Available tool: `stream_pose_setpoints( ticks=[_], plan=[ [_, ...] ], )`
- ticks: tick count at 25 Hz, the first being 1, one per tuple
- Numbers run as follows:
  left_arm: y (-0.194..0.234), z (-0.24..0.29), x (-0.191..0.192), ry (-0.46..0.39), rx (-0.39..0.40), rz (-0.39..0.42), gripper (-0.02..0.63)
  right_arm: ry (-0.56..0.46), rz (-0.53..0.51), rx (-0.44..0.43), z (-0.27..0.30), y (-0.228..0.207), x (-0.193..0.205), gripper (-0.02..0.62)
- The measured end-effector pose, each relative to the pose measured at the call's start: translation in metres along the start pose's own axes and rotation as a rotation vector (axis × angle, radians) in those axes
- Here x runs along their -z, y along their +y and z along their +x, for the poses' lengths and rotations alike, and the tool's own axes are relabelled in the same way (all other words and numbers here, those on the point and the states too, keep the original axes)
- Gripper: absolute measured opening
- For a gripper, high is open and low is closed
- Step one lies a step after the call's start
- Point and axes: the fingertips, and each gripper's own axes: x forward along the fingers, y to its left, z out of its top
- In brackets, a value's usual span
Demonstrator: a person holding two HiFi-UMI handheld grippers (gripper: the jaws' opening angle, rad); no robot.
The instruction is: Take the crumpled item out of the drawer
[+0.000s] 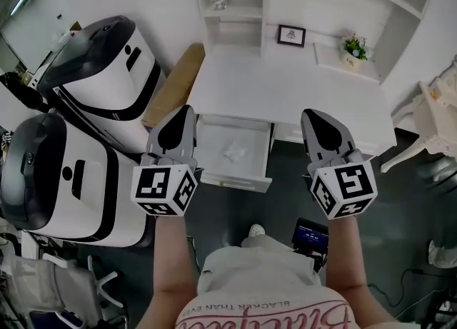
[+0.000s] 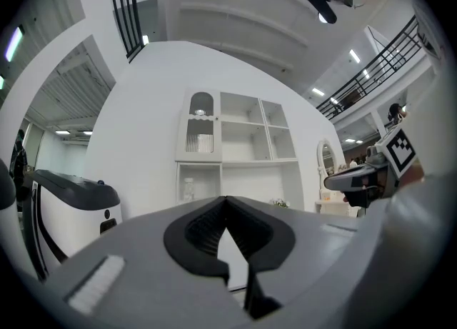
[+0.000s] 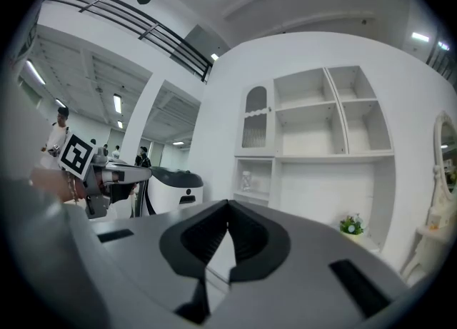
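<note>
In the head view a white desk (image 1: pixel 285 85) has one drawer (image 1: pixel 235 180) pulled open toward me. A small crumpled white item (image 1: pixel 233 153) lies on the drawer's floor near its middle. My left gripper (image 1: pixel 184 110) hovers over the drawer's left edge, raised well above it, jaws shut and holding nothing. My right gripper (image 1: pixel 312 113) is held to the right of the drawer, over the desk's front edge, also shut and empty. Both gripper views look level at the shelving, past the closed left gripper (image 2: pixel 227 200) and the closed right gripper (image 3: pixel 228 203); neither shows the drawer.
Two large white-and-black machines (image 1: pixel 100 71) (image 1: pixel 57 178) stand left of the desk, with a brown board (image 1: pixel 175 81) leaning between. The shelves hold a framed picture (image 1: pixel 291 35) and a potted plant (image 1: pixel 354 48). A white chair (image 1: pixel 435 124) stands at right, a small screen device (image 1: pixel 310 235) on the floor.
</note>
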Motion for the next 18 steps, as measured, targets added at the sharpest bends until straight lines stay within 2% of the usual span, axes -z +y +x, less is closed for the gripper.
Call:
stream_pose_setpoints(
  ticks=[8,15,16,18],
  plan=[
    [0.008,0.053,0.026,0.054,0.014,-0.027,0.008,0.047,0.022,-0.006,0.039,-0.029,0.022,0.006],
    [0.009,0.084,0.049,0.107,0.082,-0.068,0.012,0.102,0.08,0.021,0.059,-0.045,0.049,0.006],
    [0.01,0.088,0.053,0.112,0.094,-0.079,0.029,0.112,0.089,0.025,0.062,-0.047,0.054,0.006],
    [0.012,0.096,0.062,0.127,0.109,-0.1,0.149,0.134,0.108,0.034,0.068,-0.049,0.064,0.006]
  ],
)
